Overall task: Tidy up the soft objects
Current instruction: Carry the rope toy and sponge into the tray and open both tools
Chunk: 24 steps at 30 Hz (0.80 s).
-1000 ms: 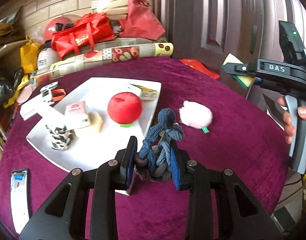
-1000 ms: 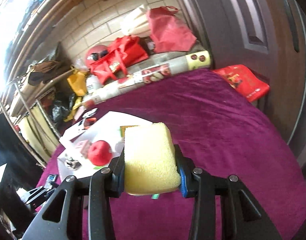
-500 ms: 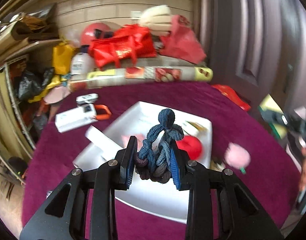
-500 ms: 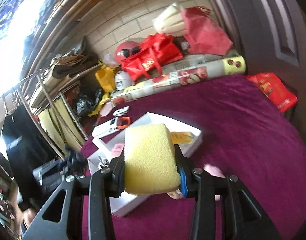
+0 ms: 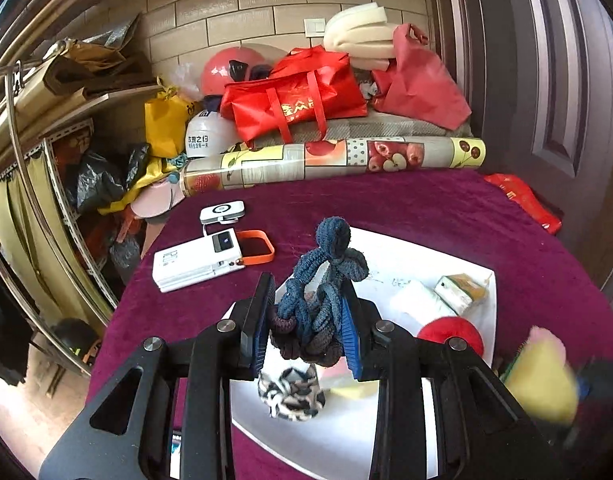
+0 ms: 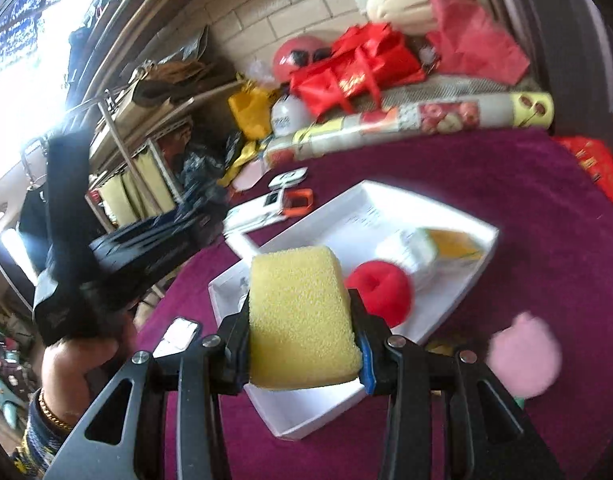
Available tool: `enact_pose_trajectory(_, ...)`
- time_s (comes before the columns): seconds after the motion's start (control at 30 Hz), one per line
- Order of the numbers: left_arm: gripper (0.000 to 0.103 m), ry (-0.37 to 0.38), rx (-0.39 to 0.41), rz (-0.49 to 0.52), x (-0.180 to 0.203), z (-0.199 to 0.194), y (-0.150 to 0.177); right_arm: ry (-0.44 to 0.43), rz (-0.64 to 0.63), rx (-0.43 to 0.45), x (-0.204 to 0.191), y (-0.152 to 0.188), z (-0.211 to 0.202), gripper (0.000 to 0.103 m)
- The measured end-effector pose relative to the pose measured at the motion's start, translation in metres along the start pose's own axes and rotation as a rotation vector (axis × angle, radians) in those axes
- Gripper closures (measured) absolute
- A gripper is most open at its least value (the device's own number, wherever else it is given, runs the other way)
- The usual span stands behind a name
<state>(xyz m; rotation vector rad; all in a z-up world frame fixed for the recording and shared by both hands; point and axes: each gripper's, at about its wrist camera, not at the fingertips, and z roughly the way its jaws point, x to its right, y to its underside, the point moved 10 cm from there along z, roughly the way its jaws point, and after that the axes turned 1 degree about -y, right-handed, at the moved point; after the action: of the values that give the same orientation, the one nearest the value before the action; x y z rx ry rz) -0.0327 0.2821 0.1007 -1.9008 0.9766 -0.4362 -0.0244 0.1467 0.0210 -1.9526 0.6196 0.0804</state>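
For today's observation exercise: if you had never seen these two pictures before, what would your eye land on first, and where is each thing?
The yellow sponge fills the middle of the right camera's picture, clamped in the right gripper. In the left camera's picture, a knot of blue hair ties stands between the fingers of the left gripper. Behind both lies a white tray on purple cloth, holding a red ball.

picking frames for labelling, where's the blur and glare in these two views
Left wrist view: mostly sharp, blue knotted rope crisp, yellow sponge smeared at lower right. Right wrist view: window blown out at upper left, left tool and pink pompom motion-blurred, white tray soft.
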Motion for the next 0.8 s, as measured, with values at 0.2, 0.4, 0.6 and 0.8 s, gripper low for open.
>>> enact_pose_trajectory(0.2, 0.073, 0.037, -0.076, 0.007, 0.014, 0.033, 0.005, 0.021, -0.063, -0.042, -0.015, 0.021, 0.029, 0.063)
enact_pose_trajectory(0.4, 0.073, 0.051, -0.149, -0.007, 0.019, 0.064, 0.026, 0.068, -0.085, -0.057, -0.003, 0.040, 0.052, 0.063)
enact_pose_trajectory(0.6, 0.068, 0.035, -0.180, 0.018, 0.029, 0.091, 0.018, 0.076, -0.059, -0.069, 0.005, 0.041, 0.067, 0.060)
enact_pose_trajectory(0.8, 0.000, -0.052, -0.067, 0.000, 0.017, 0.083, 0.002, 0.133, -0.139, -0.013, 0.002, 0.035, 0.071, 0.013)
